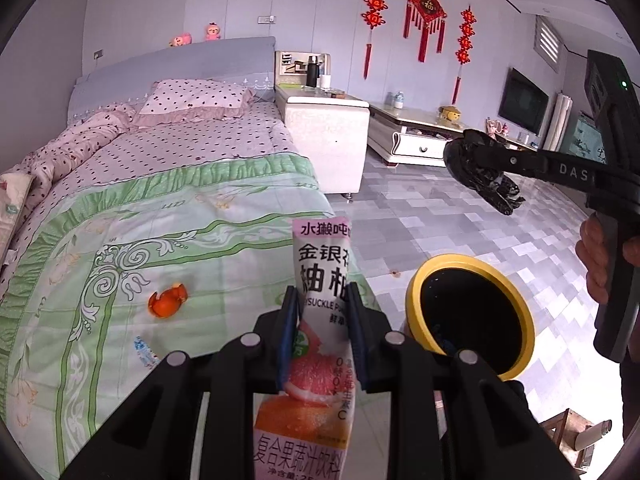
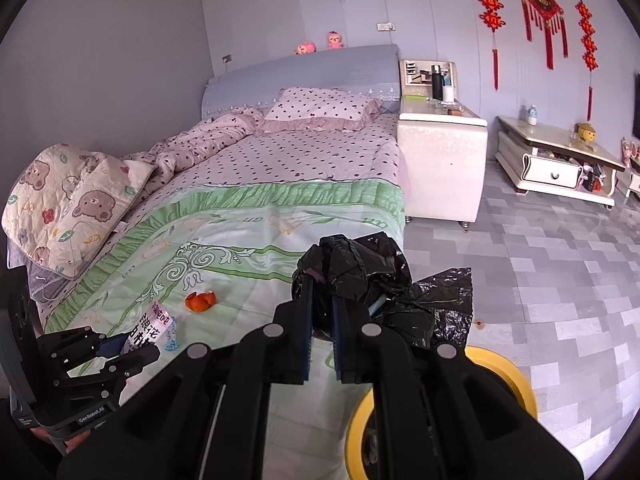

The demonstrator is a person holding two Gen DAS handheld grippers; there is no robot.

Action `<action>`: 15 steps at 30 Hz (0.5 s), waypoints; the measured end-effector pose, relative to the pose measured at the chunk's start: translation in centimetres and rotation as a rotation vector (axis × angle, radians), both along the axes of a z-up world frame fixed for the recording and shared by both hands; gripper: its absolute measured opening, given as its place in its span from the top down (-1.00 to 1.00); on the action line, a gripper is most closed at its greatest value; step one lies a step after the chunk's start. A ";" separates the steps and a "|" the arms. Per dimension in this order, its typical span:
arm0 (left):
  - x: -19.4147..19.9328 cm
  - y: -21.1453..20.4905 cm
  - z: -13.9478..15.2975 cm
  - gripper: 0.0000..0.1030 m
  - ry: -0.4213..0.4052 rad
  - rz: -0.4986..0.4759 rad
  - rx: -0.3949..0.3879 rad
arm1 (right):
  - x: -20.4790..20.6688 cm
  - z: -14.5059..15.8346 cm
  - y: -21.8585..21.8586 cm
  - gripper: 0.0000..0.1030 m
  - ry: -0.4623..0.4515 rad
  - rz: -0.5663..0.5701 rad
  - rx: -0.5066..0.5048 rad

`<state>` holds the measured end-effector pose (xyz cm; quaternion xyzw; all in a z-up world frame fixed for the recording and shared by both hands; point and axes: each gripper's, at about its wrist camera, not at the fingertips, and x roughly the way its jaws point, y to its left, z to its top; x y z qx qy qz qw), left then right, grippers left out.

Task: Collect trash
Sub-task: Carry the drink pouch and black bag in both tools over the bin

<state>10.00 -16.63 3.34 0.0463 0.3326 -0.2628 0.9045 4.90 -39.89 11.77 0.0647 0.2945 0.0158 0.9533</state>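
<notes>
My left gripper (image 1: 320, 300) is shut on a pink and white juice pouch (image 1: 322, 264) and holds it upright over the bed's edge; the pouch also shows in the right wrist view (image 2: 154, 326). My right gripper (image 2: 322, 312) is shut on a crumpled black plastic bag (image 2: 360, 268), held above the floor next to the bed; the bag also shows in the left wrist view (image 1: 476, 168). A yellow-rimmed bin (image 1: 472, 316) stands on the floor beside the bed, below both grippers. An orange peel (image 1: 168, 300) and a small blue-white wrapper (image 1: 144, 350) lie on the green bedspread.
The bed (image 2: 256, 168) carries a polka-dot pillow and duvet and a bear-print quilt (image 2: 68, 200). A white nightstand (image 2: 442, 156) stands by the headboard and a low TV cabinet (image 2: 556, 160) along the wall. Grey tiled floor (image 2: 540, 272) lies to the right.
</notes>
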 end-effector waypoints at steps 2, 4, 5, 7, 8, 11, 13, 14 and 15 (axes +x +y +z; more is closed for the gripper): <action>0.1 -1.6 0.2 0.56 0.002 -0.025 0.002 | -1.1 0.0 -1.6 0.85 0.000 -0.027 0.000; 0.1 -3.4 0.3 0.56 0.006 -0.050 0.004 | -2.2 -0.1 -3.1 0.84 0.000 -0.052 -0.002; 0.1 -4.1 0.3 0.56 0.009 -0.060 0.004 | -2.7 -0.1 -4.0 0.85 0.001 -0.065 -0.001; 0.2 -5.7 0.2 0.56 0.014 -0.083 0.010 | -3.6 -0.4 -5.4 0.84 0.006 -0.086 0.003; 0.2 -6.5 0.2 0.56 0.015 -0.091 0.013 | -4.1 -0.5 -6.3 0.84 0.008 -0.098 0.004; 0.3 -8.7 -0.2 0.56 0.022 -0.120 0.024 | -5.2 -1.3 -8.4 0.84 0.020 -0.128 0.016; 0.3 -10.2 -0.4 0.56 0.030 -0.136 0.030 | -5.7 -1.8 -9.6 0.84 0.030 -0.143 0.036; 0.3 -10.9 -0.6 0.56 0.035 -0.145 0.033 | -6.1 -2.2 -10.2 0.84 0.035 -0.151 0.044; 0.3 -11.6 -0.8 0.56 0.039 -0.149 0.037 | -6.4 -2.5 -10.7 0.84 0.039 -0.158 0.051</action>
